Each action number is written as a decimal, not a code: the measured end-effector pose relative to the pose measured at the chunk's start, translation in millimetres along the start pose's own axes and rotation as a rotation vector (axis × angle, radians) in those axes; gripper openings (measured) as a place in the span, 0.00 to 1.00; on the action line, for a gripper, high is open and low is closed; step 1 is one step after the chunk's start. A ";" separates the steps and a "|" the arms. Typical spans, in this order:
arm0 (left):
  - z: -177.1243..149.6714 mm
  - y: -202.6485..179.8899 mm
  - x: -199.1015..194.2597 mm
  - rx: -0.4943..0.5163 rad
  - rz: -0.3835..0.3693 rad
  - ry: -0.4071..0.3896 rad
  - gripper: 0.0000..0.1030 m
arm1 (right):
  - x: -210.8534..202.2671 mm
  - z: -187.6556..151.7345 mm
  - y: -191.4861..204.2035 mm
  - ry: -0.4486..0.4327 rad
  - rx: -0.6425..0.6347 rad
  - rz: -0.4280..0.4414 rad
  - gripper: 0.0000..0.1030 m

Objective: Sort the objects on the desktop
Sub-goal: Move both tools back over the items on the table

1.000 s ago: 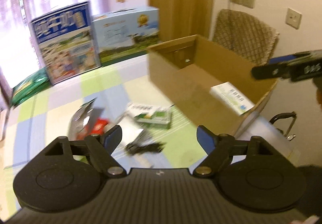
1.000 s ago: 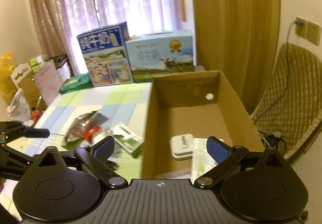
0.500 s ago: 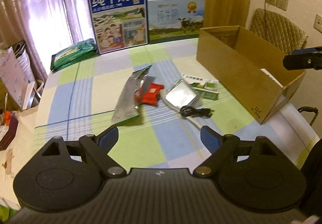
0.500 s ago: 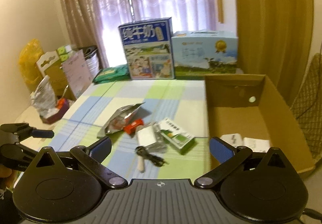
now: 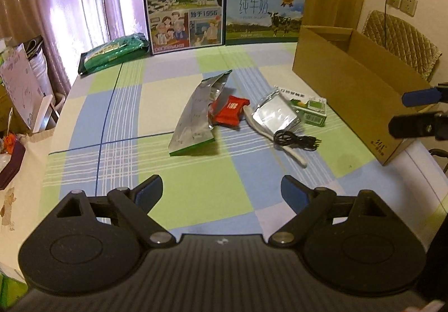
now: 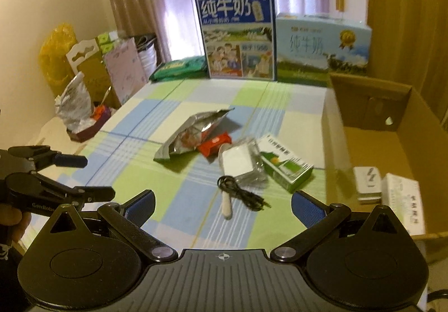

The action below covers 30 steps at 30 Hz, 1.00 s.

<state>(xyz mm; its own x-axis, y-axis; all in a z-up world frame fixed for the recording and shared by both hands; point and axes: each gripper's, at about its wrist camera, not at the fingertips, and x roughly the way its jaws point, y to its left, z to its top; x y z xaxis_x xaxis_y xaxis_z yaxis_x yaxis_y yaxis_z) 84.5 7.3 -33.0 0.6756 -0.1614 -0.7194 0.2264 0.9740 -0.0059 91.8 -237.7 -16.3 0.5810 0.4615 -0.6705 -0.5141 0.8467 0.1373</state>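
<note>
Desktop objects sit in a loose cluster mid-desk, nearer the right edge, just beside the open cardboard box (image 6: 372,144) standing on that right edge. Two white packs already in the box at its near end.

Near to far: left hand-held gripper (image 5: 221,190) jaws wide apart, holding nothing, hovering over the near edge of the desk (image 5: 196,194). Right hand-held gripper (image 6: 222,204) same, wide open and empty, over the near edge by the box's near corner.

Nearest item: coiled black cable (image 6: 242,194), lying across the handle of a white spoon-like utensil (image 6: 226,202), touching it. Behind them a clear plastic packet (image 6: 242,160), overlapping the utensil's head. Green-and-white medicine box (image 6: 285,169) just right of the packet, closest to the cardboard box. Red snack wrapper (image 6: 215,144) left of the packet, tucked against an opened silver foil bag (image 6: 193,135). Milk cartons stand at the far edge, not part of the pile.

Likely step: choosing the next pick. Best bet is the cable with the right gripper: come down over the coil bunch, not the loose plug end, and lift straight so the utensil isn't dragged. Thin and floppy, so close fully before moving boxward.
</note>
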 end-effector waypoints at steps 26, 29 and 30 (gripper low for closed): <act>8.1 14.3 87.0 0.011 -0.050 0.030 0.86 | 139.0 -14.7 -22.4 0.130 -0.212 -0.002 0.61; 9.4 9.7 89.0 0.034 -0.044 0.030 0.86 | 145.9 -11.8 -24.9 0.131 -0.218 -0.002 0.56; 9.7 8.0 89.6 0.042 -0.045 0.030 0.86 | 149.2 -11.3 -25.1 0.136 -0.226 -0.005 0.54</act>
<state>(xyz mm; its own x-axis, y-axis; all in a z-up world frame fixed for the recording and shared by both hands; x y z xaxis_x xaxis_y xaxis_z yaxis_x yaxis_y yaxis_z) 153.6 -0.9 -90.8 0.6429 -0.1999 -0.7394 0.2863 0.9581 -0.0101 184.3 -193.1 -128.0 0.5011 0.4050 -0.7648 -0.6483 0.7610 -0.0218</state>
